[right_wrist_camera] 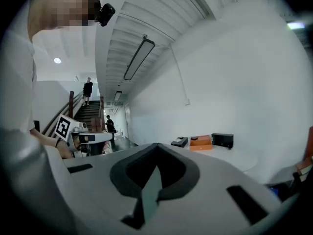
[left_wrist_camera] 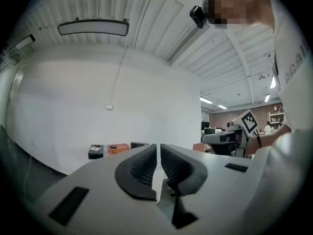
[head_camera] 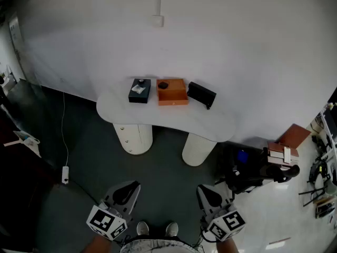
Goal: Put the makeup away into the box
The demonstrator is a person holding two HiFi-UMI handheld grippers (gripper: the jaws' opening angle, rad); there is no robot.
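Far ahead on a white table (head_camera: 158, 117) stand three boxes in a row: a dark box (head_camera: 139, 90) with a pale item on its top, an open orange box (head_camera: 171, 91) with a small black item (head_camera: 163, 85) in it, and a black box (head_camera: 201, 95). The left gripper view shows the same row small, with the orange box (left_wrist_camera: 119, 148) in the middle; so does the right gripper view, orange box (right_wrist_camera: 201, 142). My left gripper (head_camera: 125, 194) (left_wrist_camera: 157, 148) and right gripper (head_camera: 210, 195) (right_wrist_camera: 156, 148) are held low near the person's feet, well short of the table. Both are shut and hold nothing.
The table rests on two white round legs (head_camera: 134, 137) (head_camera: 199, 148). A cable and power strip (head_camera: 65, 174) lie on the dark floor at left. Equipment and stacked boxes (head_camera: 279, 157) crowd the right. A white wall backs the table. People stand on stairs (right_wrist_camera: 88, 88).
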